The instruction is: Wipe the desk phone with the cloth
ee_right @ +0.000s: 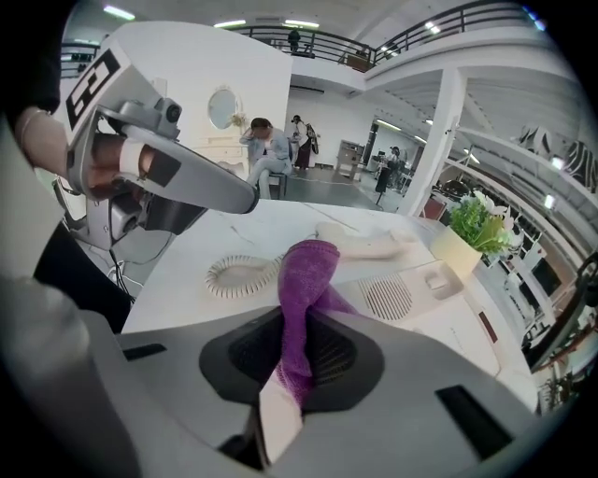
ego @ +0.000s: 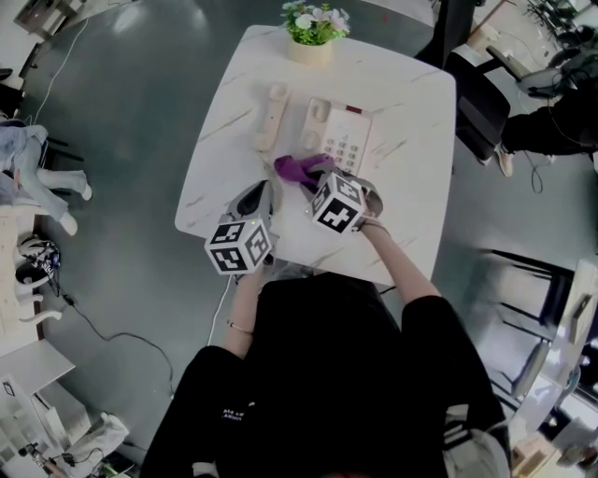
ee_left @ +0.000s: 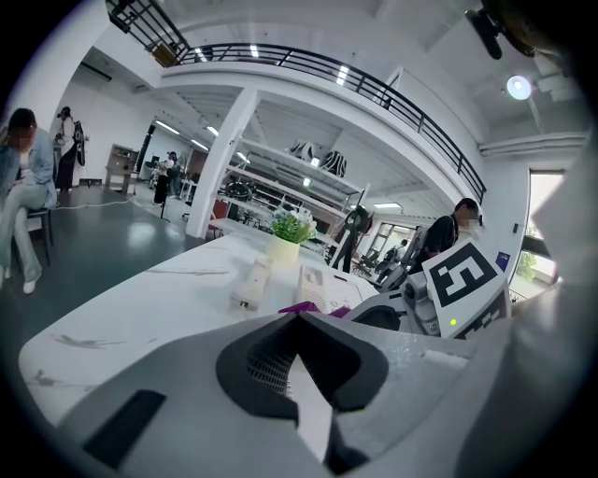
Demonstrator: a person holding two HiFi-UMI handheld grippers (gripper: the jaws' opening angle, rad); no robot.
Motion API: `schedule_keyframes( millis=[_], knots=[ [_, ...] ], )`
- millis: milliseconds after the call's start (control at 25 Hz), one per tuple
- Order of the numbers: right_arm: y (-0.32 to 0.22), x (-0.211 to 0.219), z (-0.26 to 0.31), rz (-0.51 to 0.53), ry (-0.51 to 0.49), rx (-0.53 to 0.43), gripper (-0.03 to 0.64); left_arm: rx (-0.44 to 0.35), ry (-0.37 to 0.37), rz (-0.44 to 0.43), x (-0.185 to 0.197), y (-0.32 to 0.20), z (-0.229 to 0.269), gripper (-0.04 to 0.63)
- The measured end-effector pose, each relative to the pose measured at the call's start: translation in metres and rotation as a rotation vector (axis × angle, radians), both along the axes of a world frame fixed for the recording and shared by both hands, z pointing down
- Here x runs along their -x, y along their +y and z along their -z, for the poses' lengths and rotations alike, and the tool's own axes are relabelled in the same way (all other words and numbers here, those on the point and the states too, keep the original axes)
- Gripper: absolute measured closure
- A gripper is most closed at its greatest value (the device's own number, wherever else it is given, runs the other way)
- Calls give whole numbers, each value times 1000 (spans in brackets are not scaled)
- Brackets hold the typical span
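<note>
The cream desk phone sits on the white marble table, with its handset lying off the cradle to its left. My right gripper is shut on a purple cloth, which hangs over the phone's near edge. In the right gripper view the cloth rises from between the jaws, in front of the phone, the handset and the coiled cord. My left gripper hovers just left of it, shut and empty.
A potted plant stands at the table's far edge behind the phone. The table's left part is bare. Chairs and other desks stand around on the grey floor, and people sit far off in the hall.
</note>
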State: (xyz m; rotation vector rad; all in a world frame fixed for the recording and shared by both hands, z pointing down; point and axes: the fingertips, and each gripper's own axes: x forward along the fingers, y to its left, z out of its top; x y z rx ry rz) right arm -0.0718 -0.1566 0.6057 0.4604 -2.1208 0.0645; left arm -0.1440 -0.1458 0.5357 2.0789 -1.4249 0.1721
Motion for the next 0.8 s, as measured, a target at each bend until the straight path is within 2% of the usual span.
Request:
schedule_keyframes(
  millis=[400, 560, 800],
  knots=[
    [10, 4, 5, -34, -88, 130, 578, -10, -18, -6, 2, 1, 5, 598],
    [9, 1, 21, -92, -195, 206, 578, -35, -33, -15, 1, -2, 13, 598],
    [-18, -9, 61, -216, -417, 217, 578, -73, -44, -42, -8, -12, 27, 598]
  ],
)
